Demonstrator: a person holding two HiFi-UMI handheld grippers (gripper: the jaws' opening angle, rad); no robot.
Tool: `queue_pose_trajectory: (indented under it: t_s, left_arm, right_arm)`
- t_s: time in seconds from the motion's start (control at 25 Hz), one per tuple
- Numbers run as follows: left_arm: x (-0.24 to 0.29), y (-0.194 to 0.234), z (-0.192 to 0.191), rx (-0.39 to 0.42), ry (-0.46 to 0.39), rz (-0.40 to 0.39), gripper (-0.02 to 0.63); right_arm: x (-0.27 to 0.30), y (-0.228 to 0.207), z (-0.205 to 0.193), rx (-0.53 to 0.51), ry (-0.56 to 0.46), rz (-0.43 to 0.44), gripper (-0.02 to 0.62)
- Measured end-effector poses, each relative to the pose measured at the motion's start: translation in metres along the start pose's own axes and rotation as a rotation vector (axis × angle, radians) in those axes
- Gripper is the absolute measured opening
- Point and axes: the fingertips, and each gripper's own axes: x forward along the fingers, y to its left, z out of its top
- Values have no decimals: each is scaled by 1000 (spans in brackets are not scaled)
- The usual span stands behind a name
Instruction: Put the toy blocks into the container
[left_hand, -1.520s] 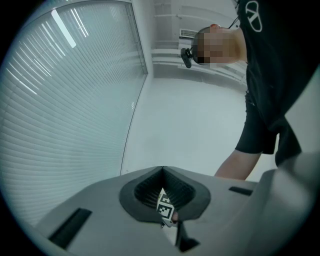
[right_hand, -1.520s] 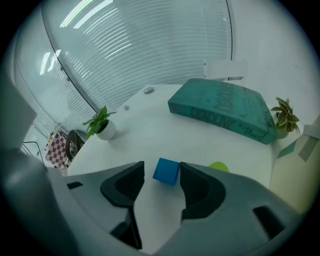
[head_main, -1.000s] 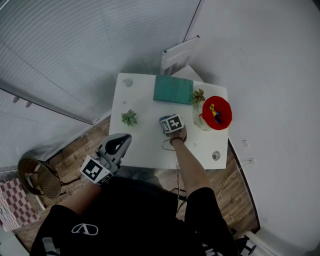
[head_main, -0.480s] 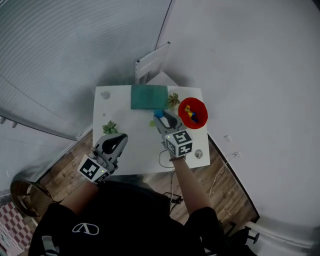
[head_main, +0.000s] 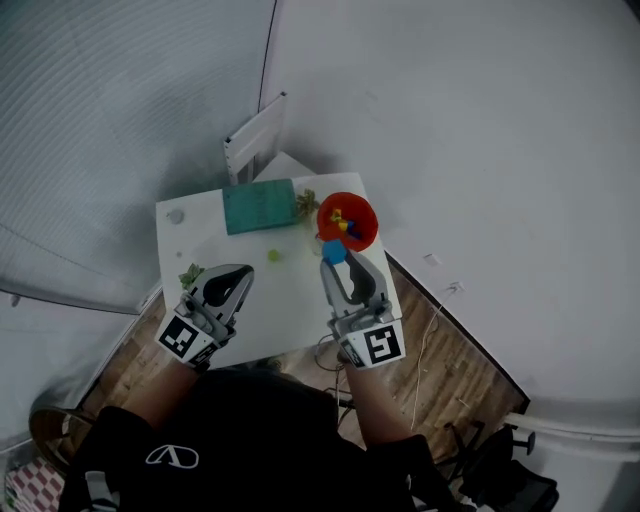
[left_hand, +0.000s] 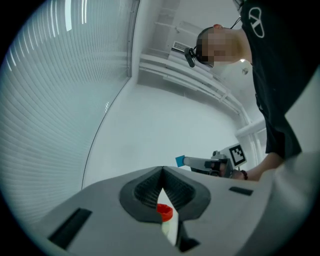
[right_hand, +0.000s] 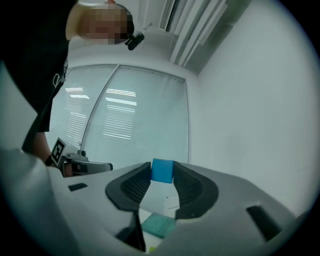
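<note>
The right gripper (head_main: 335, 262), clamped on the small blue toy cube (head_main: 334, 252), has lifted it beside the round red plastic container (head_main: 365, 208), ready to drop; the left gripper's (head_main: 239, 273) jaws are together, empty.

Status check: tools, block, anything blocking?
Left tool shut, empty. Right tool shut on blue block, close to red container holding other blocks. Nothing visibly between them.

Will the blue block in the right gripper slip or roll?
Probably rigid: the blue block keeps square edges in the right gripper. Pinched only at the jaw tips, it might slip. Flat faces: unlikely to roll.
</note>
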Motion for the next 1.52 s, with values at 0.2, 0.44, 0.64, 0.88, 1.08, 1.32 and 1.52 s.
queue_pose_trajectory:
  t_s: [0.2, 0.44, 0.64, 0.88, 1.08, 1.32, 1.52]
  left_arm:
    - [10, -9, 4, 2, -4, -29, 5]
    - [10, -10, 3, 4, 1, -35, 5]
    - [8, -9, 1, 3, 5, -27, 5]
    - [-2, -9, 0, 3, 8, -6, 5]
    - [-5, -8, 12, 17, -25, 26, 5]
    - [-11, -6, 14, 25, -28, 45, 5]
    - [-16, -3, 12, 26, -16, 65, 5]
  right_arm:
    - [-32, -9, 23, -16, -83, -77, 138]
    - [-40, -18, 24, -21, -88, -113, 138]
    - [-34, -31, 14, -8, -74, -132, 138]
    - [-20, -67, -3, -12, -47, -182, 138]
    - [-1, -117, -8, -33, -44, -252, 138]
    - [28, -182, -24, -63, -3, -319, 138]
    - [42, -216, -47, -50, 57, -354, 138]
